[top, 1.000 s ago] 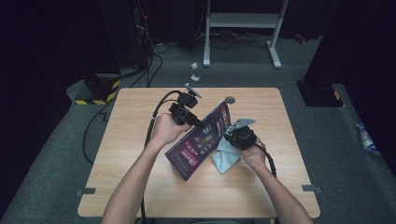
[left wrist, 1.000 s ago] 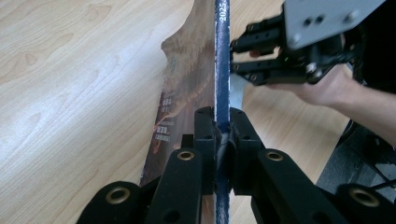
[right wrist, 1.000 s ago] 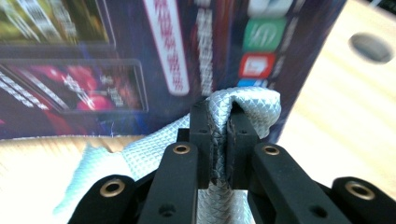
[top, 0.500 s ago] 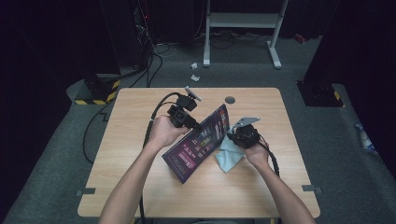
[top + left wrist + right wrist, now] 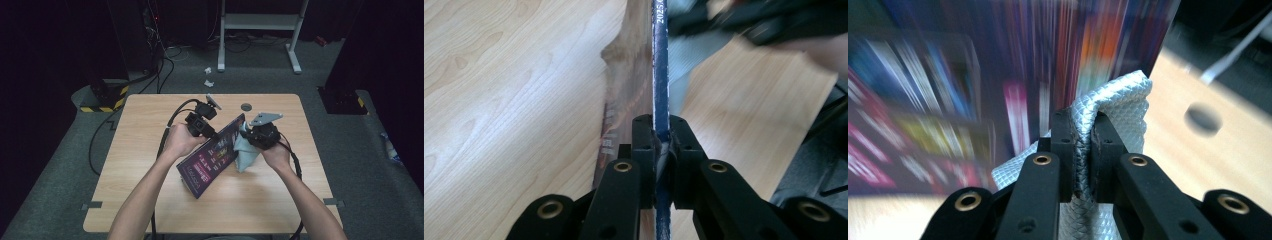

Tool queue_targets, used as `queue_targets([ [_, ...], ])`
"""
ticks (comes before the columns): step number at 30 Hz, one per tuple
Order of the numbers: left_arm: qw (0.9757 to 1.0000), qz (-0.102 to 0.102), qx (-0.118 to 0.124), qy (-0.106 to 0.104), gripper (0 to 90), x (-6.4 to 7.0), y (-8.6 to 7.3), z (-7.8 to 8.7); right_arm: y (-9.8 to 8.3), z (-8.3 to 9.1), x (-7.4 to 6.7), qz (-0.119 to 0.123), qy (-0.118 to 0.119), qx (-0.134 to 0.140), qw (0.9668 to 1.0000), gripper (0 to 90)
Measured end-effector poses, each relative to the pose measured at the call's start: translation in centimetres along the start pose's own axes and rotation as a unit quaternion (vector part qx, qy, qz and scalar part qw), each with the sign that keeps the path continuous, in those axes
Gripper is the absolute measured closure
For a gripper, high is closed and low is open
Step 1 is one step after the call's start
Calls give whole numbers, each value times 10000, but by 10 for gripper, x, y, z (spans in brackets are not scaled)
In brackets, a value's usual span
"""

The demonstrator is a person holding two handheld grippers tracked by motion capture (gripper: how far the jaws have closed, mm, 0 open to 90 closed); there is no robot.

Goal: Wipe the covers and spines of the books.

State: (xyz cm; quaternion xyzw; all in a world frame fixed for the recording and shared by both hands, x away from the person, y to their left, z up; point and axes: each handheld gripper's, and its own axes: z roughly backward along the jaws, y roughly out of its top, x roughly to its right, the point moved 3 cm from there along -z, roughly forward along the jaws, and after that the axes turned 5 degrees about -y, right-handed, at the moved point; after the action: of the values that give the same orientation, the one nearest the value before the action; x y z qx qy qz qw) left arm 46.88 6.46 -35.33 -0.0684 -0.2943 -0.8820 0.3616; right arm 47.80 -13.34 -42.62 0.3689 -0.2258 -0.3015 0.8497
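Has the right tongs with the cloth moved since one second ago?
Yes. The right tongs lifted the cloth up the board's face, nearer the round hole in the table.

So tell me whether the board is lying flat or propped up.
Propped up: the board stands tilted on its lower edge, left tool clamping its top.

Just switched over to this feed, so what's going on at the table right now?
A person is working at a wooden table with a gripper in each hand. The left gripper is clamped on the edge of a thin, dark printed board, holding it tilted up with its lower edge on the table. The right gripper is shut on a fold of grey textured cloth, held against the board's printed face, apparently to wipe it.
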Motion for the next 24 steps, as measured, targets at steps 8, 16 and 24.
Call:
queue_targets([
  [8, 9999, 56, -117, 41, 837, -2, 1, -4, -20, -17, -4, -154, 109, -54, 9998, 834],
  [16, 10000, 90, 22, 24, 836, -2, 5, -3, -15, -12, -11, -97, 173, 118, 9997, 834],
  [24, 9999, 103, -114, 36, 835, 0, 4, -5, -30, -39, -42, 316, 432, -146, 9985, 834],
])
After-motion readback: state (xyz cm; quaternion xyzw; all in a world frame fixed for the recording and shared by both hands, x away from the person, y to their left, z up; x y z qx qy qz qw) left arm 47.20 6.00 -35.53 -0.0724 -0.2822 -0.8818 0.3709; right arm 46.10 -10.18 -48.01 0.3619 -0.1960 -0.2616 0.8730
